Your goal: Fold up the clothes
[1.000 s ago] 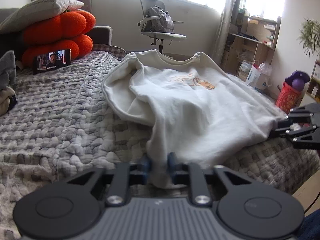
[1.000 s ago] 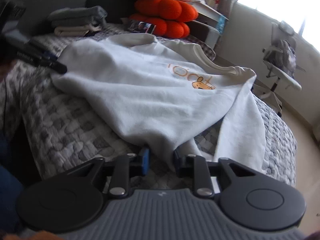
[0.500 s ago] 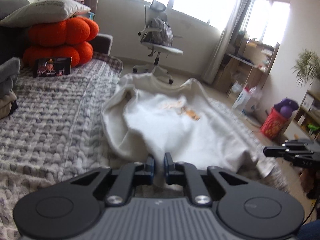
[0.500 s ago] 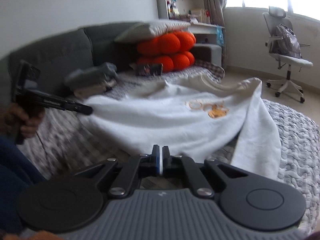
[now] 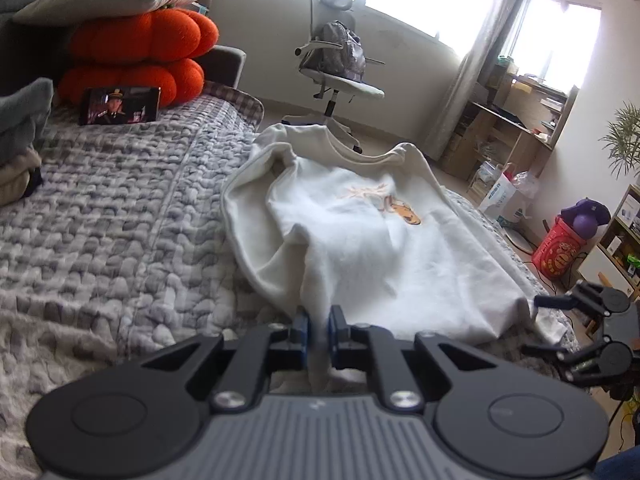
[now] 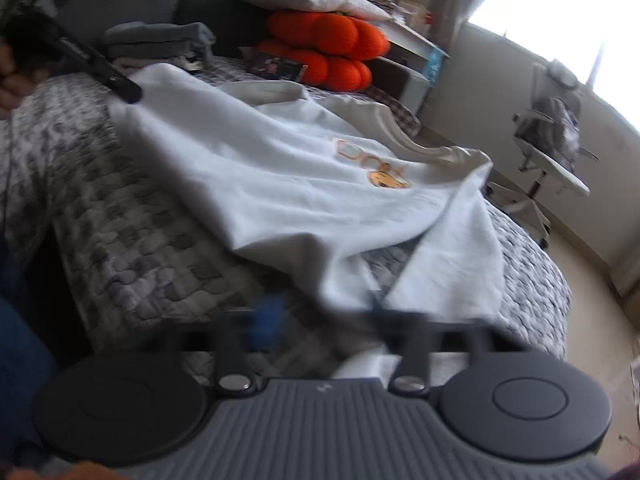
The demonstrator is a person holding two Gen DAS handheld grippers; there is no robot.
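- Your left gripper (image 5: 318, 326) is pinched on the hem corner of the white sweatshirt (image 5: 384, 248), cloth bunched between its narrow jaws.
- Your right gripper (image 6: 324, 314) has its jaws spread wide, blurred, with the other hem corner lying between them and not clamped.
- The sweatshirt lies print-up on the grey quilted blanket (image 5: 120, 208), collar toward the office chair (image 5: 340, 68).
- Orange pumpkin cushions (image 5: 136, 56) are stacked beyond.
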